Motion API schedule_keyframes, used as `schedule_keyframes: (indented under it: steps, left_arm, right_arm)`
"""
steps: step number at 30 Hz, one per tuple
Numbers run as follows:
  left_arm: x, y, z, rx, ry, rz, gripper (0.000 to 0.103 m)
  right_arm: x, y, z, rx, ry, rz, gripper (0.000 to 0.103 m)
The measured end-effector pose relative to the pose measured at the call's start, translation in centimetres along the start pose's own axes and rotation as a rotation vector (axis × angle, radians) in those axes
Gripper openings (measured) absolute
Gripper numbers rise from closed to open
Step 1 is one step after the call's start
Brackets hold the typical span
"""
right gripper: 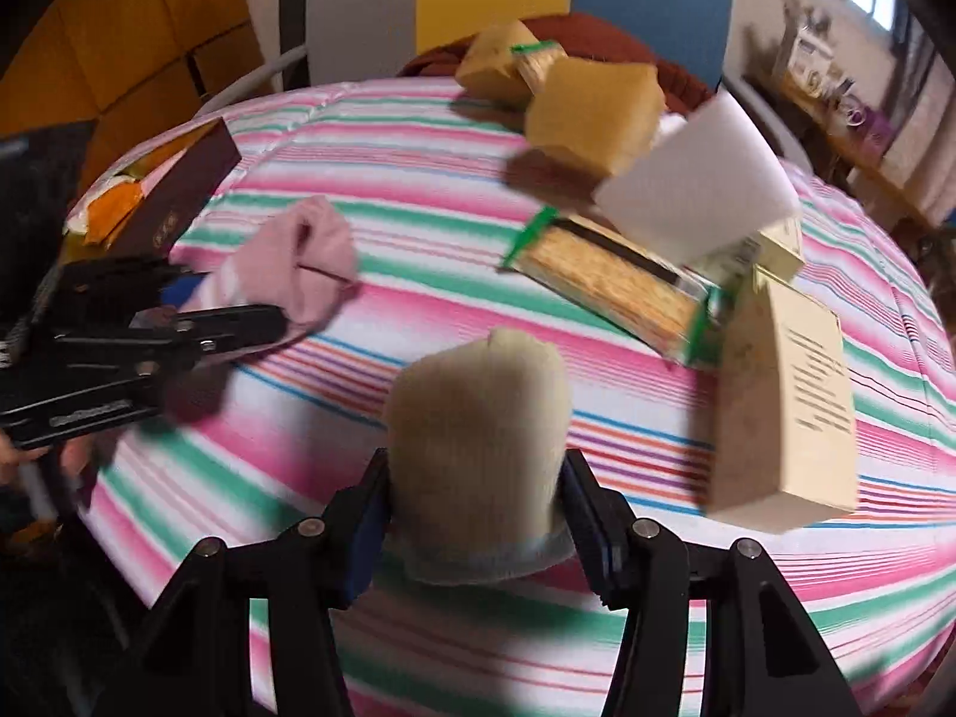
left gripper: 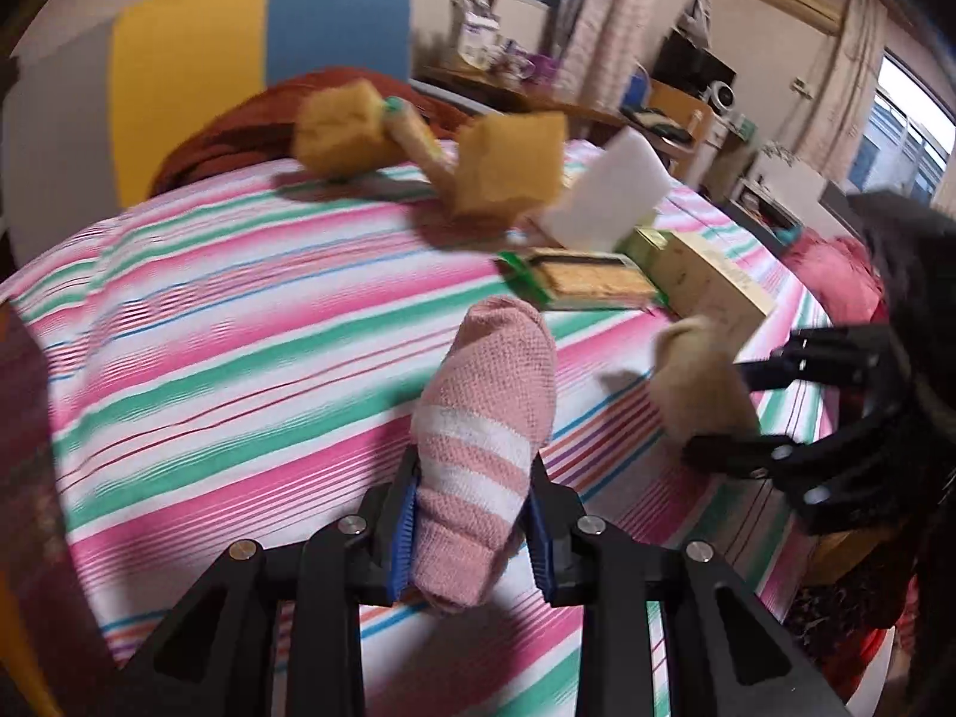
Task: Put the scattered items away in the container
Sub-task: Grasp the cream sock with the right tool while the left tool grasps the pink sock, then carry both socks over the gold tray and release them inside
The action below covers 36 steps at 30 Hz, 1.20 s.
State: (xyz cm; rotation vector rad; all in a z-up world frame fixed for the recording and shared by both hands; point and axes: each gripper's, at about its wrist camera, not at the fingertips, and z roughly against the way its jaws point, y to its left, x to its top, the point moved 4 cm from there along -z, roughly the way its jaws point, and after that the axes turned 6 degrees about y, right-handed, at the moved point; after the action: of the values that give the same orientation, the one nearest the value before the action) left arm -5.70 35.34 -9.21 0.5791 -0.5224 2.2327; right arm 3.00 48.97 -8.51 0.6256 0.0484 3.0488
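Pink sock (left gripper: 478, 448) in left claw (left gripper: 469, 526)

Left tool (left gripper: 469, 529) grips pink sock (left gripper: 484, 436) above striped cloth (left gripper: 239, 322).

Both angled downward, the left tool (left gripper: 469, 529) is clamped tight while the right tool (right gripper: 478, 529) grips wider.

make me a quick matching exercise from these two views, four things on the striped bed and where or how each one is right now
Things:
1. pink sock
2. cream sock
3. white foam block
4. brown box

States:
a. leaning tilted on the packets
b. clamped in the left gripper
c. at the bed's edge, behind the left gripper
d. between the right gripper's pads

Pairs: 1-b, 2-d, 3-a, 4-c
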Motion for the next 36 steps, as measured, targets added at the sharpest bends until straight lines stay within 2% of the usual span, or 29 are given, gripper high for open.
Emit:
schedule_keyframes:
  steps: [5, 13, 21, 27, 33, 36]
  left_arm:
    - [-0.5, 1.6, 3.1, 0.016, -0.055, 0.036, 0.03]
    - [-1.9, 4.6, 7.9, 0.057, -0.119, 0.097, 0.03]
    - [-3.6, 9.8, 12.6, 0.17, -0.175, 0.191, 0.03]
    - [-5.1, 15.1, 15.7, 0.303, -0.201, 0.266, 0.03]
    - [-6.5, 19.9, 16.8, 0.405, -0.178, 0.326, 0.03]
    - [-6.8, 22.0, 16.7, 0.417, -0.153, 0.362, 0.03]
  right_arm:
    - [1.5, 3.2, 0.0, 0.032, -0.081, -0.028, 0.055]
    - [4.2, 8.5, -0.3, 0.072, -0.139, 0.0, 0.055]
    - [7.2, 13.7, 0.6, 0.142, -0.217, 0.033, 0.055]
    - [10.1, 18.4, 1.2, 0.206, -0.27, 0.061, 0.055]
    - [12.2, 22.6, 0.9, 0.257, -0.286, 0.09, 0.055]
    - [13.1, 24.0, 0.3, 0.278, -0.278, 0.099, 0.055]
